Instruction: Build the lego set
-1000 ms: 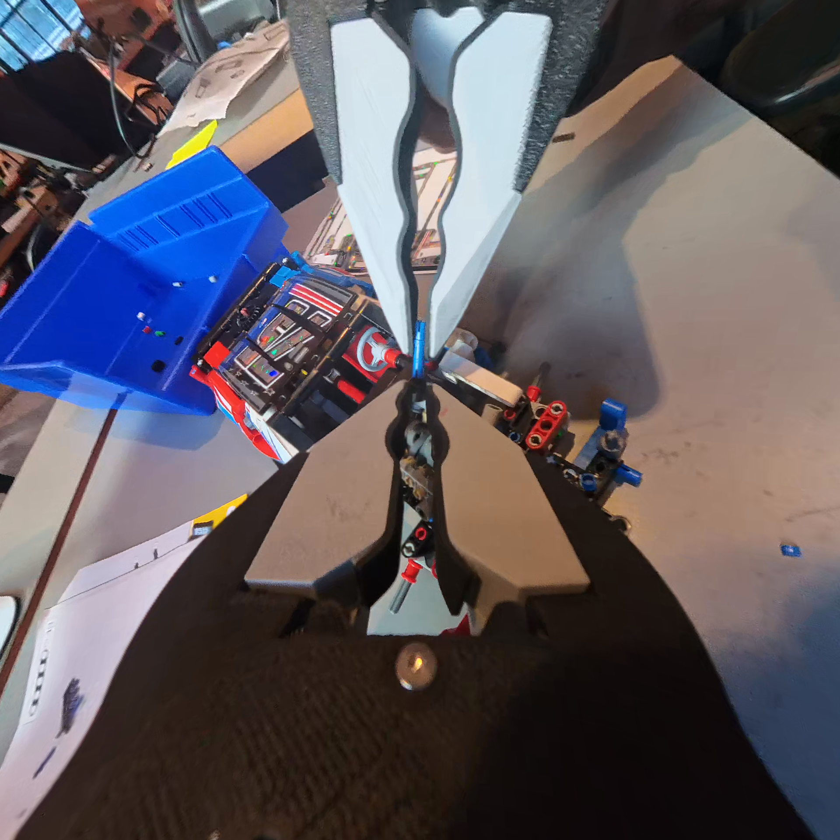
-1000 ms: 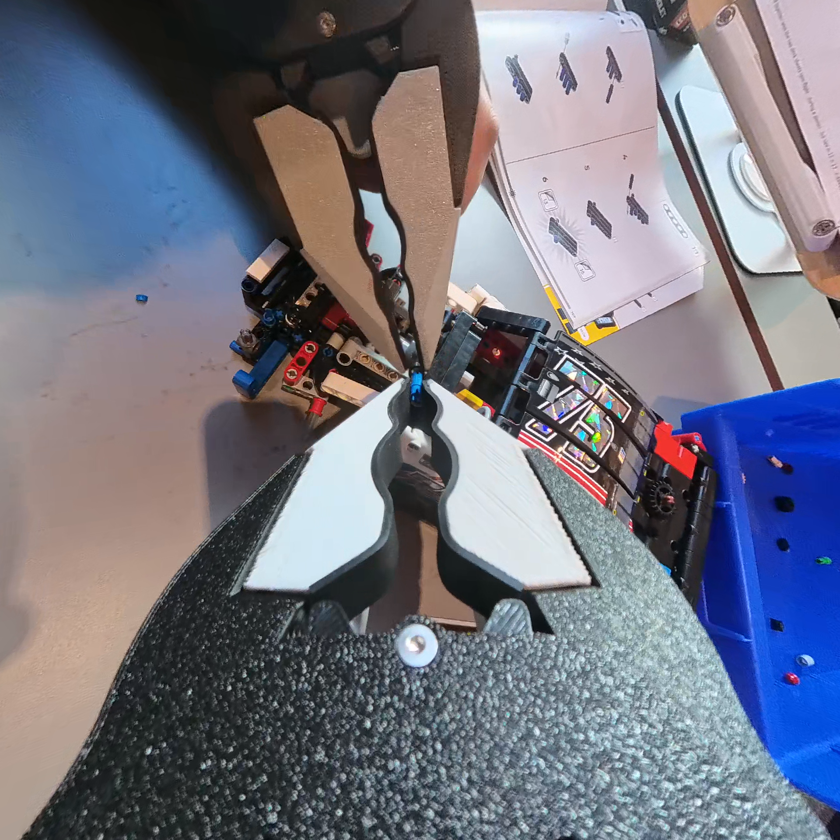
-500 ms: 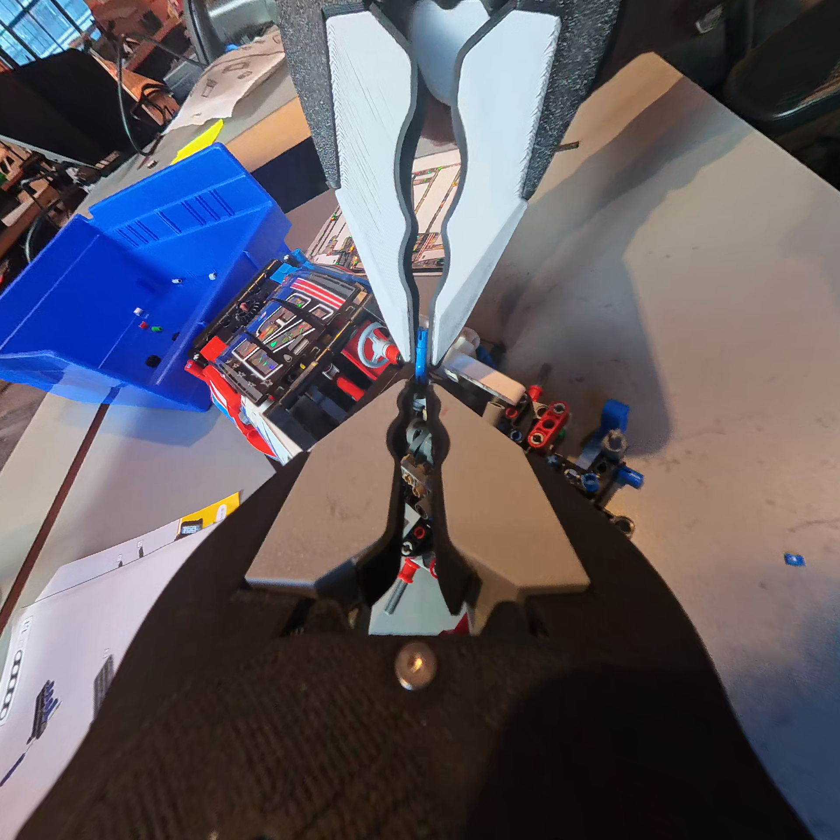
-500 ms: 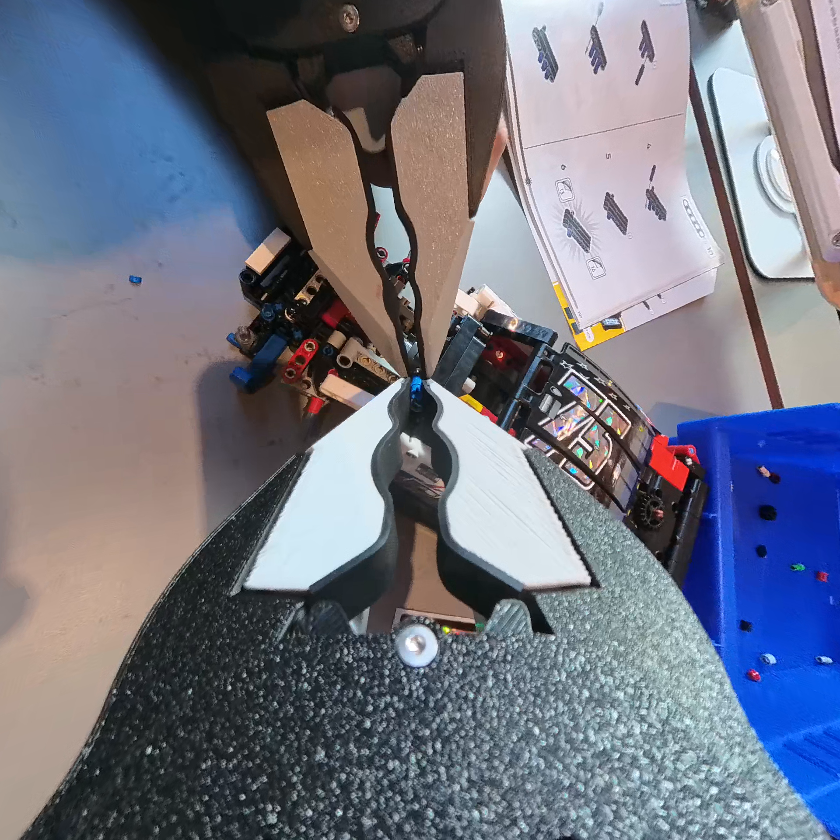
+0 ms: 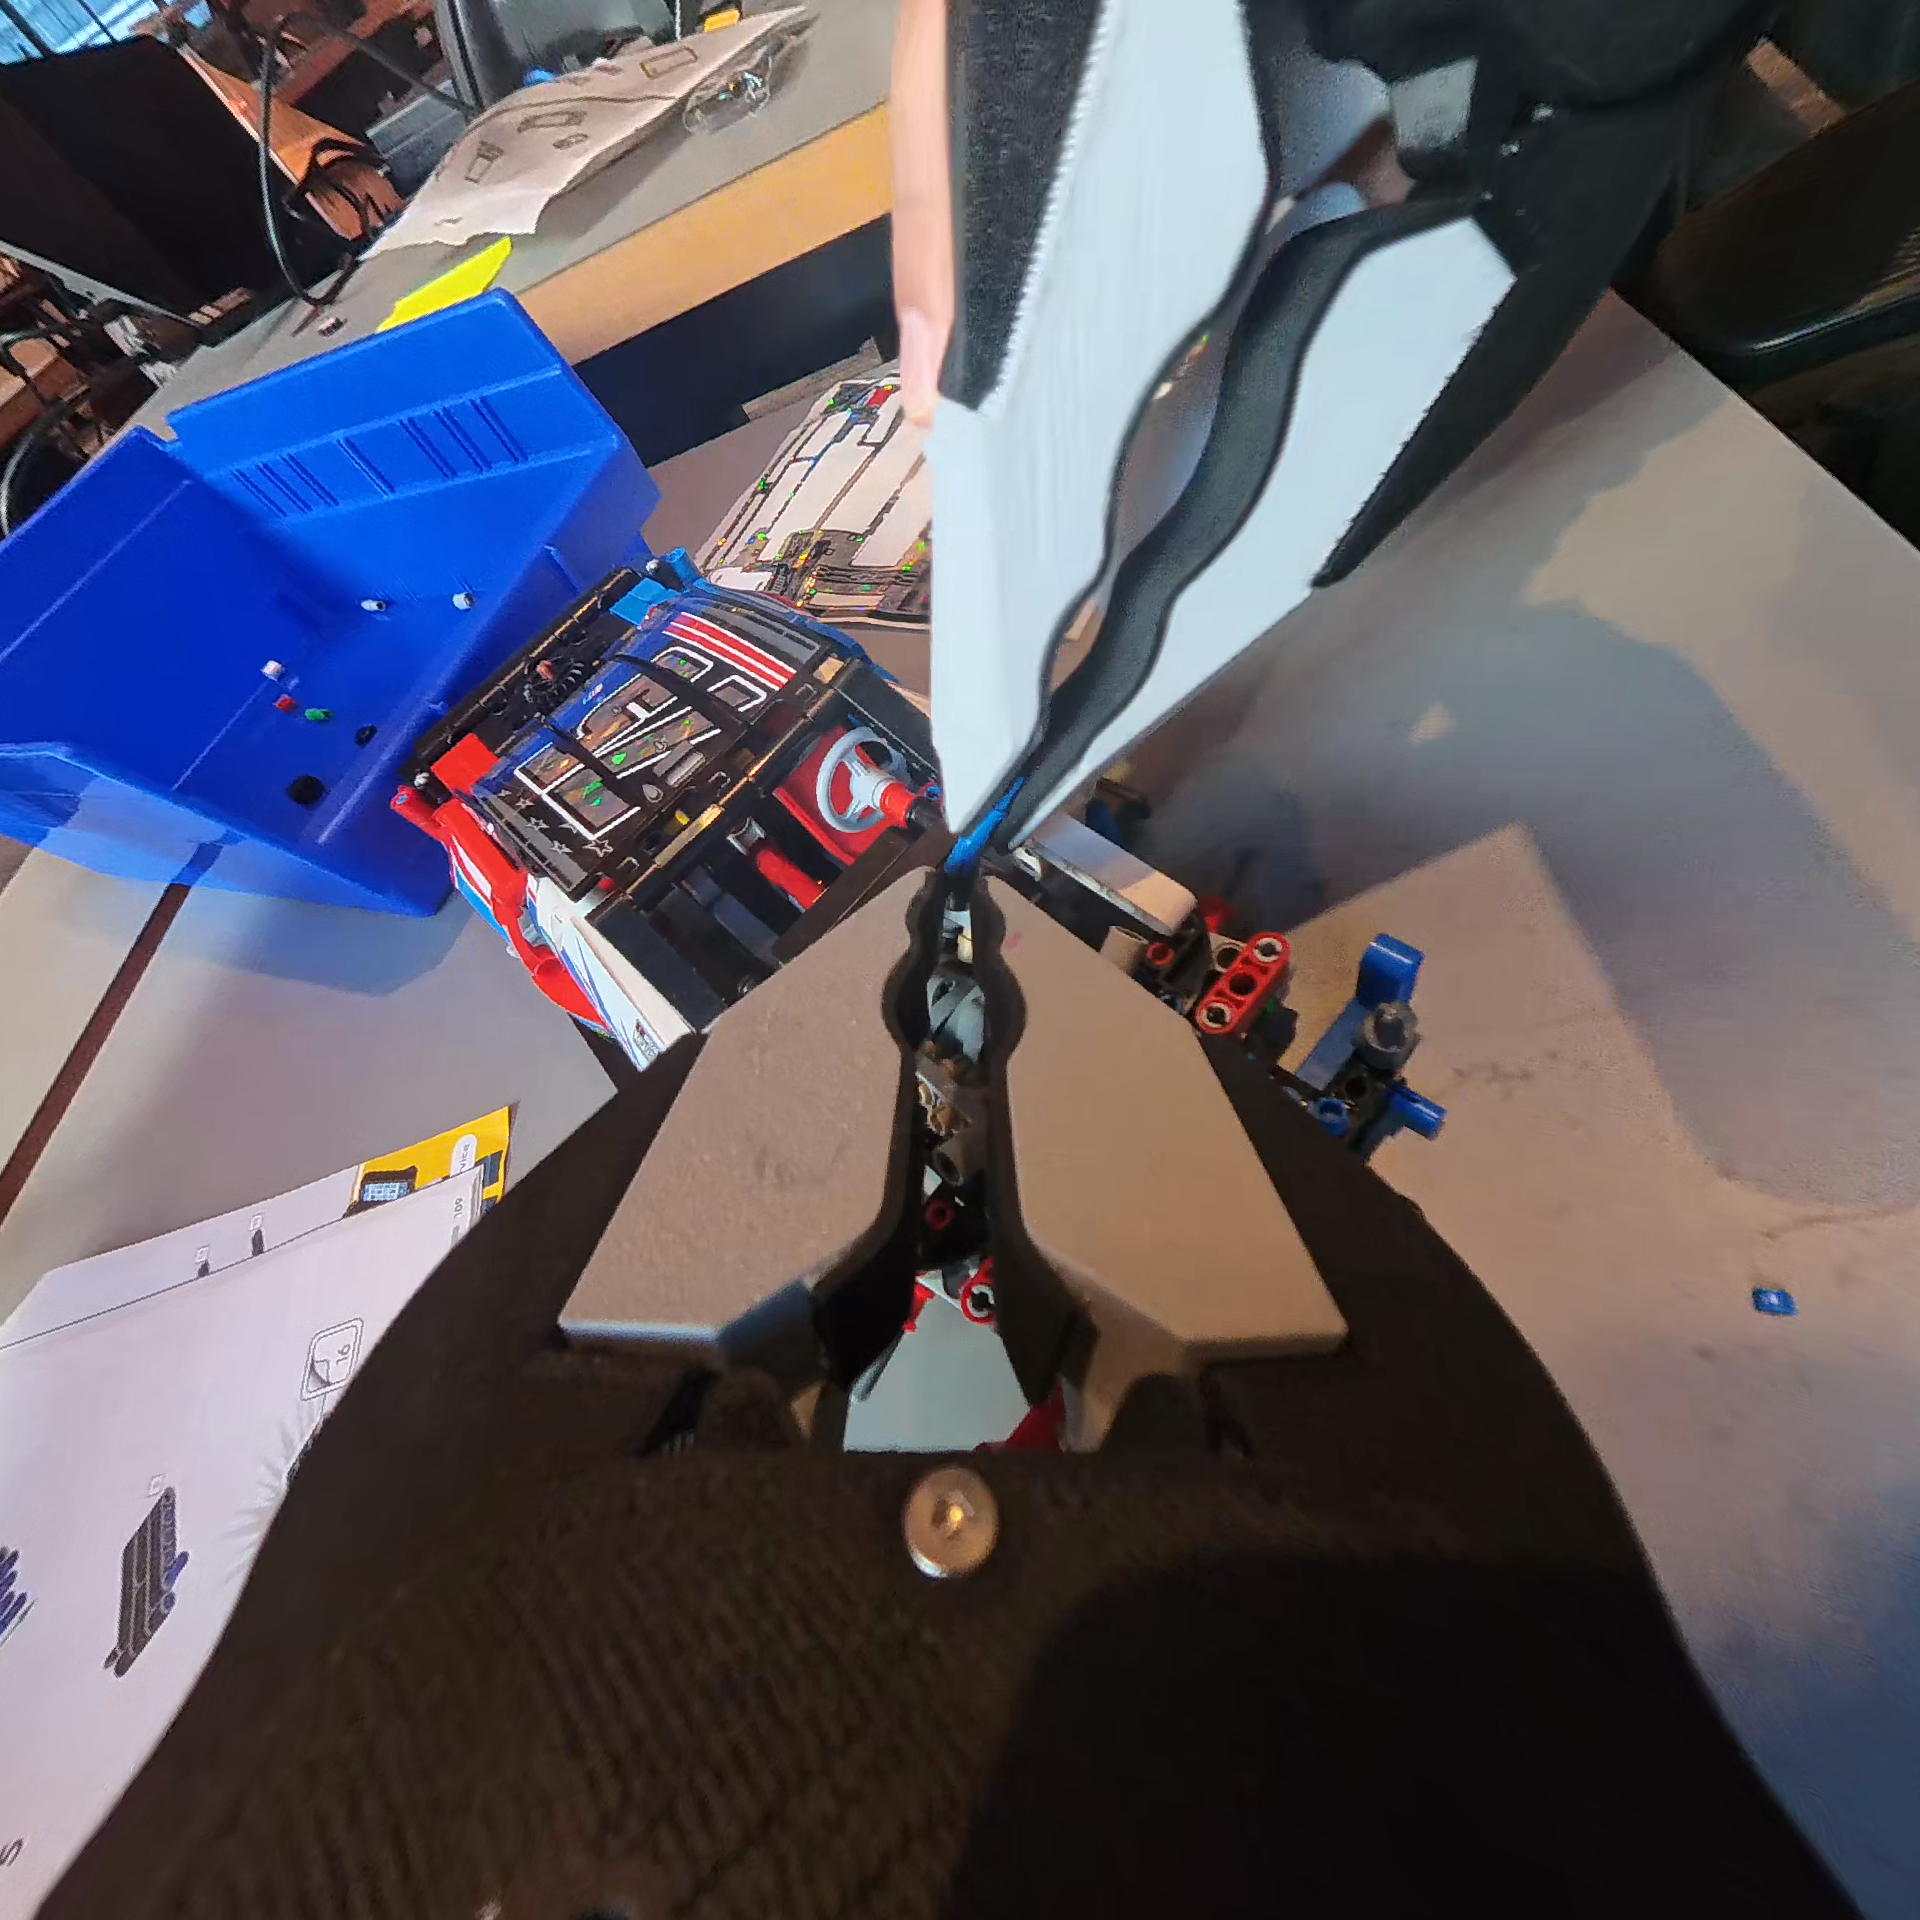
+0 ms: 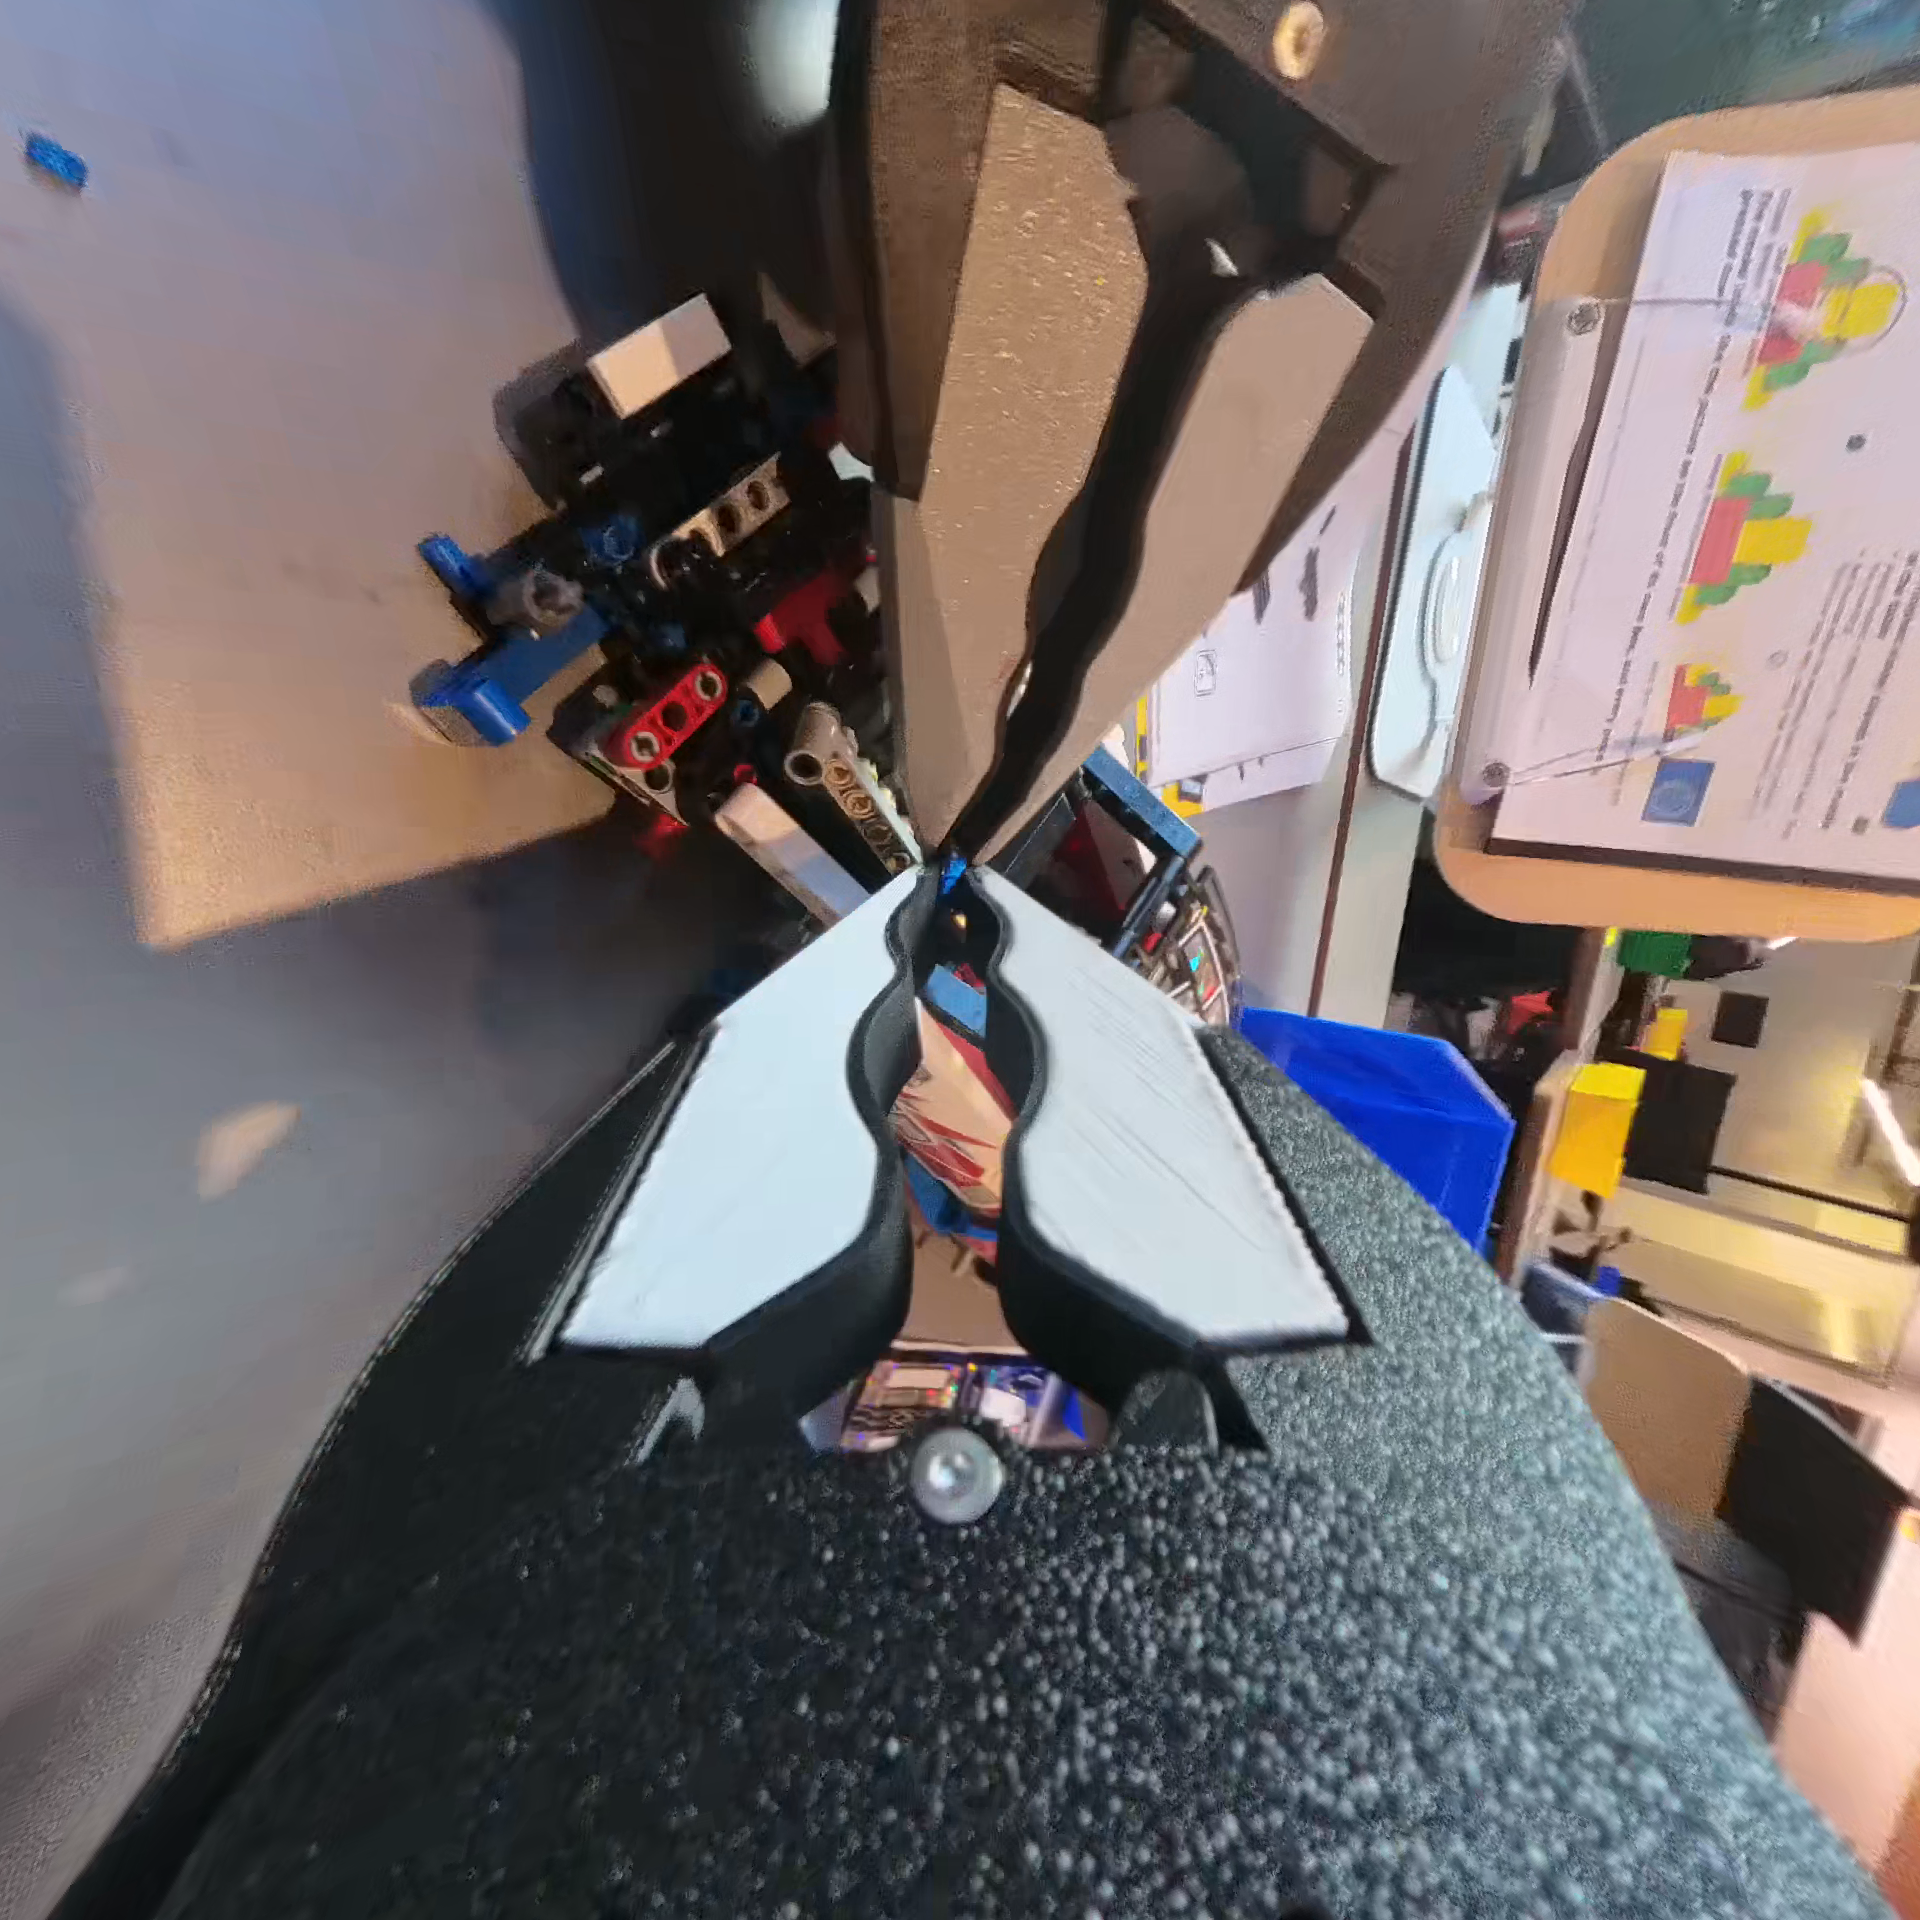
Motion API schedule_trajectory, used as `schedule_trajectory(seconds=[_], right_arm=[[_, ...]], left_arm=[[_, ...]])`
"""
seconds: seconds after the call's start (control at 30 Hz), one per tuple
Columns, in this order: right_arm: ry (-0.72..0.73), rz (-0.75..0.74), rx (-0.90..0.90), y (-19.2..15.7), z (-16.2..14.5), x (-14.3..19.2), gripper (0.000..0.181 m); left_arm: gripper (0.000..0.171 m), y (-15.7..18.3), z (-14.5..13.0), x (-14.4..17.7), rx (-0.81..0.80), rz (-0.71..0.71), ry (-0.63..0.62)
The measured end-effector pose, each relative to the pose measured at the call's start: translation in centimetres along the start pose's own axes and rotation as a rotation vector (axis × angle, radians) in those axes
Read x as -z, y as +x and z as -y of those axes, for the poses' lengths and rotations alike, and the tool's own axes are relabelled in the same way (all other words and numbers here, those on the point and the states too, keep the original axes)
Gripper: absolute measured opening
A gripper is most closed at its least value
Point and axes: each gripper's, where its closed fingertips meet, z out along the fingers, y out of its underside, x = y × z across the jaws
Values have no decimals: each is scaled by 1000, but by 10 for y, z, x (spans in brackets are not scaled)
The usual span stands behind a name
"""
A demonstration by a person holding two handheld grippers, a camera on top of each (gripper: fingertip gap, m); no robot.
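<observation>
A small blue lego pin (image 5: 975, 844) hangs in the air between my two grippers, tip to tip; it also shows in the right wrist view (image 6: 951, 871). My left gripper (image 5: 951, 883), with grey fingers, is shut on its near end. My right gripper (image 6: 945, 883), with white fingers, is shut on the other end and comes in from above in the left wrist view (image 5: 982, 826), leaning right. Below them on the table are the partly built lego car (image 5: 644, 769) with its red steering wheel, and a black, red and blue chassis section (image 5: 1236, 977), also seen in the right wrist view (image 6: 675, 644).
A blue bin (image 5: 260, 623) holding a few tiny pieces stands left of the car. An instruction booklet (image 5: 208, 1351) lies at the near left, a sticker sheet (image 5: 831, 520) behind the car. One loose blue piece (image 5: 1771, 1299) lies on the grey table. A board with a printed sheet (image 6: 1714, 520) stands at right. The grippers are tip to tip, or close to it.
My right gripper has tilted and swung, so its fingers now lean to the right in the left wrist view. Both grippers stay shut tip to tip on the blue pin.
</observation>
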Motion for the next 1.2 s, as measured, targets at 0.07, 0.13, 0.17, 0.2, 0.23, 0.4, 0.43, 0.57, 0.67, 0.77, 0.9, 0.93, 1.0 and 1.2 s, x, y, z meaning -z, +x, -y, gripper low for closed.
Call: schedule_trajectory(seconds=[0.07, 0.13, 0.17, 0.2, 0.23, 0.4, 0.43, 0.57, 0.67, 0.77, 0.9, 0.93, 1.0, 1.2], right_arm=[[-1, 26, 6, 0, 1, 0, 4], [32, 106, -97, 0, 1, 0, 4], [48, 152, -160, 0, 1, 0, 4], [61, 196, -220, 0, 1, 0, 4], [72, 239, -281, 0, 1, 0, 4], [83, 374, -464, -1, 0, -2, 5], [77, 387, -474, -2, 0, -4, 5], [6, 393, -377, -3, 0, -6, 5], [-13, 374, -321, -3, -1, -6, 5], [24, 408, -446, -2, 0, -6, 5], [100, 366, -521, 3, 1, 4, 5], [116, 352, -538, 6, 2, 8, 6], [130, 328, -558, 11, 1, 12, 0], [109, 333, -529, 6, 1, 8, 0]], left_arm=[[3, 0, 0, 0, 3, -2, 0], [3, 0, 0, 0, 0, 0, 0], [3, 0, 0, 0, -1, 0, 0], [3, 0, 0, 0, -1, 0, 0], [3, 0, 0, 0, -2, 0, 0], [2, 0, 0, 0, -8, 1, 2], [2, 0, 0, 0, -9, 2, 2], [3, 0, 0, 0, -5, 2, -1], [3, 0, 0, 0, -9, 2, -3], [2, 0, 1, 0, -5, 3, 4], [2, 1, 1, 0, -11, 11, 3], [2, 1, 1, 0, -10, 11, 3], [3, 1, 1, 0, -7, 8, 4], [3, 1, 1, -1, -8, 9, 2]])
